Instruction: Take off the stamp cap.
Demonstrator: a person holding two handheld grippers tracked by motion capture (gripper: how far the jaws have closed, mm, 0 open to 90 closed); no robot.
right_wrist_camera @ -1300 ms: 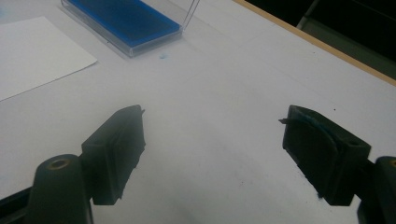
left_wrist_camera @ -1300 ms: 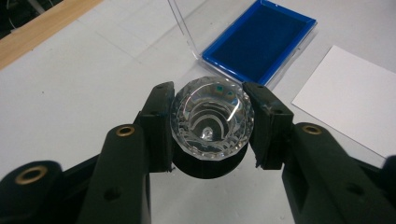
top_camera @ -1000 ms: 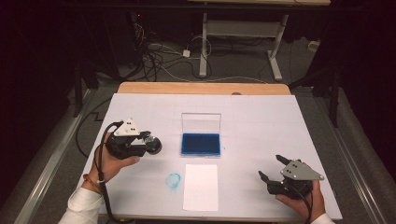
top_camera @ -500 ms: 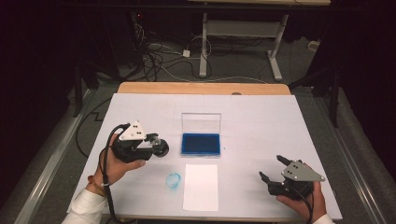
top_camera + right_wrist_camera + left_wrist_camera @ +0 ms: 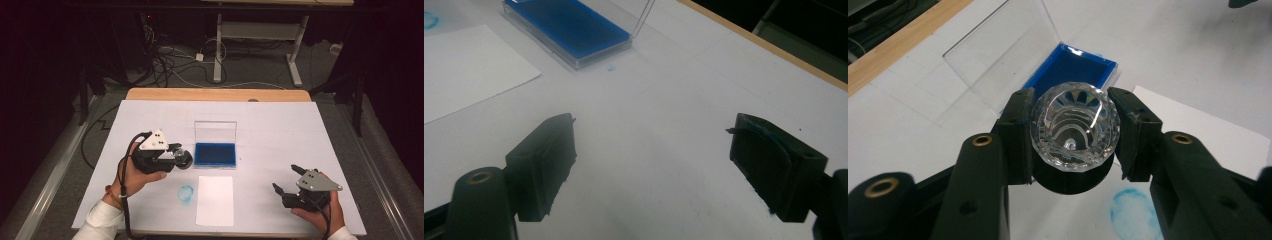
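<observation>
Stamp (image 5: 1075, 125) in left tool (image 5: 1075, 132)

Lab, paper-covered table (image 5: 150, 112), floor cables (image 5: 170, 62), dark surroundings

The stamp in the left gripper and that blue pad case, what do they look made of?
The stamp looks like clear faceted glass or acrylic; cut edges catch the light, on a black base. The pad case seems thin clear plastic: see-through hinged lid, glossy rim, matte blue pad inside.
</observation>
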